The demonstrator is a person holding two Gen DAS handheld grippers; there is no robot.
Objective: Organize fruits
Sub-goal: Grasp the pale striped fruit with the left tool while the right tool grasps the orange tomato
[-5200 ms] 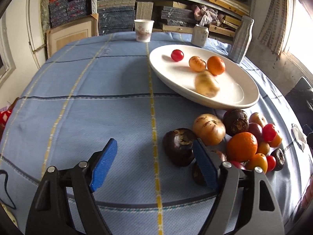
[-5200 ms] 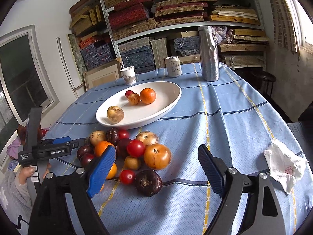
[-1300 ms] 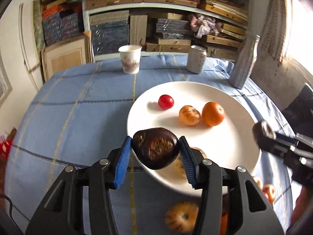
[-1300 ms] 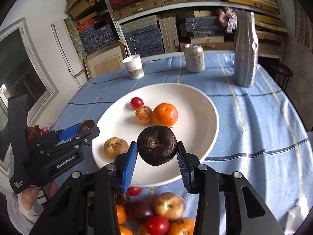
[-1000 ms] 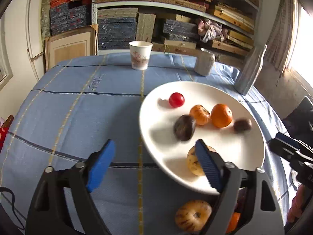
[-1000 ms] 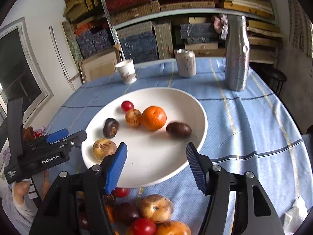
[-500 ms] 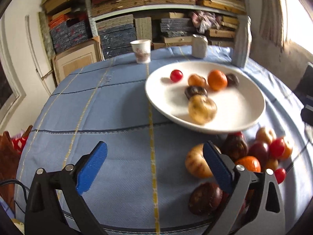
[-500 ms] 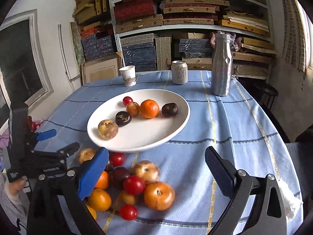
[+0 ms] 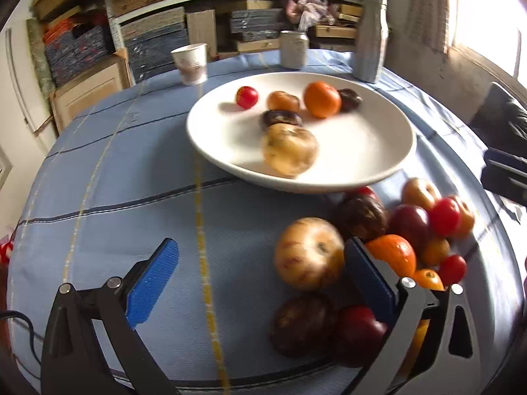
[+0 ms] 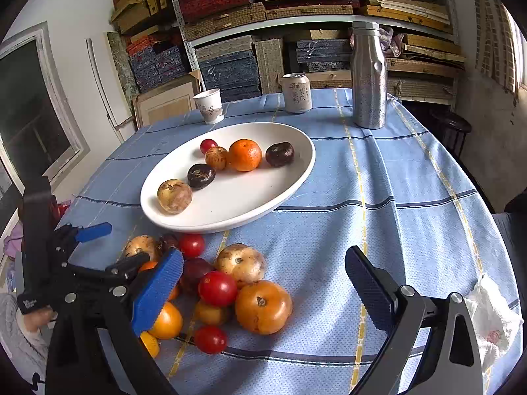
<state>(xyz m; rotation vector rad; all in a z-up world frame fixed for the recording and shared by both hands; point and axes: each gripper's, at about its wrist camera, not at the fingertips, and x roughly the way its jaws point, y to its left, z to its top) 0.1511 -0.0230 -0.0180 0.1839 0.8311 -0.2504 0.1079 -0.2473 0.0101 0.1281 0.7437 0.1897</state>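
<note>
Fruits lie in two groups on the blue tablecloth (image 10: 411, 177). Six pieces sit in the white plate (image 10: 290, 184): a cherry tomato (image 10: 208, 145), a speckled fruit (image 10: 216, 157), a tangerine (image 10: 245, 154), two dark purple fruits (image 10: 280, 154) and a tan fruit (image 10: 174, 196) near the front rim. The loose pile (image 10: 230, 283) lies on the cloth just in front of the plate, its pieces touching one another.

Risk assessment:
- Round fruits in contact can roll when one is lifted. Removing a supporting piece, such as the orange persimmon (image 10: 263, 306), is likely to release the red tomato (image 10: 217, 288) resting against it.
- The pile sits toward the near side of the table; a nudged piece could roll off.
- Both tools work the same pile and stand close together, so collision is possible.
- Soft tomatoes may bruise under excessive clamping force.
- Fruit released high over the shallow plate may roll across it and strike pieces already placed.

Tool state:
- Left gripper (image 9: 260, 279): fingers spread wide, holding nothing. A yellowish apple-like fruit (image 9: 308, 251) sits just beside its right finger; contact cannot be confirmed.
- Right gripper (image 10: 263, 283): fingers spread wide, empty, bracketing the pile from above.
</note>
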